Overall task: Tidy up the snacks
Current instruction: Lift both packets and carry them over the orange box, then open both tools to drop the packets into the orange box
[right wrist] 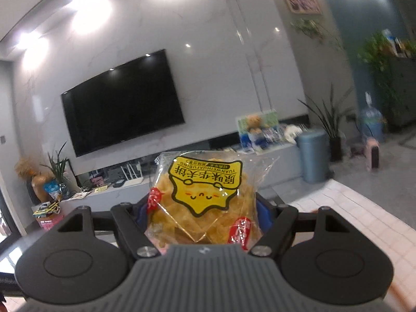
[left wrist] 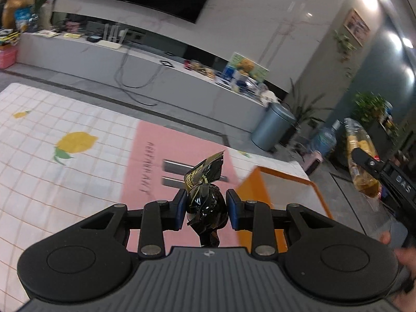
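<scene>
My left gripper (left wrist: 207, 208) is shut on a black foil-wrapped candy (left wrist: 206, 202) with a twisted gold-printed end, held above the pink mat (left wrist: 156, 161). An orange box (left wrist: 283, 189) stands just right of it on the table. My right gripper (right wrist: 205, 215) is shut on a clear waffle snack bag (right wrist: 205, 195) with a yellow label, lifted high and facing the TV wall. That bag also shows at the right edge of the left wrist view (left wrist: 361, 156), held in the right gripper above the floor beside the table.
The table has a white grid cloth with lemons (left wrist: 65, 143). Behind it runs a low grey TV bench (left wrist: 156, 78) with snack packs and cables, a TV (right wrist: 122, 109) above, a blue-grey bin (left wrist: 273, 127), plants and a water jug (left wrist: 325, 140).
</scene>
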The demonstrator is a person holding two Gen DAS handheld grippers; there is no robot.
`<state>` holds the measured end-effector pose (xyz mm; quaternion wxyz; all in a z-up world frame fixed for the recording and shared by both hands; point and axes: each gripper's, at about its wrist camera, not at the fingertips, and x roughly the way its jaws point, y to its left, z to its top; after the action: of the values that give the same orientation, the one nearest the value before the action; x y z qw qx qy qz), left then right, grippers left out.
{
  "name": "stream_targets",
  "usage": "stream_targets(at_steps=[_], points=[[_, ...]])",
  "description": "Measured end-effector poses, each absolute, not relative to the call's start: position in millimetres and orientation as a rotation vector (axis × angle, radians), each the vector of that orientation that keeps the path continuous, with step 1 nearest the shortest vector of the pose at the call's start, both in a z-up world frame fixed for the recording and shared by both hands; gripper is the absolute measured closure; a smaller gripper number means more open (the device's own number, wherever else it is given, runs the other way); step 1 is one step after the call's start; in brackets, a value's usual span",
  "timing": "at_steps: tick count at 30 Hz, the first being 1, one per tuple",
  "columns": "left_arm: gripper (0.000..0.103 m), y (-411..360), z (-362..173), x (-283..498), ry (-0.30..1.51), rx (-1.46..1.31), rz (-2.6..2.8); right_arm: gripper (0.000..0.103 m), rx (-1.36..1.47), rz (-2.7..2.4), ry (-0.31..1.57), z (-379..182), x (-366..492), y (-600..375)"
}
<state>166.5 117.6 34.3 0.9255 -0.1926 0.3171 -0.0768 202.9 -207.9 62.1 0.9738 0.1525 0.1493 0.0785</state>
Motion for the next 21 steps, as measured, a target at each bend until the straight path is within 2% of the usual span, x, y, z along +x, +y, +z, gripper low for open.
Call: stream_targets(at_steps=[4, 9, 14, 21], points=[[0.067, 82, 40, 168, 0.644, -0.377, -0.211, 0.029, 0.250, 0.159, 0.495, 51, 229, -243], [0.067, 41, 36, 187, 0.650, -0.401, -0.282, 0.029, 0.236, 0.127, 0.702, 3, 274, -262], [0.067, 4, 20, 220, 0.689, -0.393, -0.349, 0.029, 0.247, 0.136, 0.812, -36, 312, -276], [0.067, -17, -8, 262, 0.737, -0.413, -0.387, 0.028, 0.135, 0.111, 0.863, -53, 356, -270]])
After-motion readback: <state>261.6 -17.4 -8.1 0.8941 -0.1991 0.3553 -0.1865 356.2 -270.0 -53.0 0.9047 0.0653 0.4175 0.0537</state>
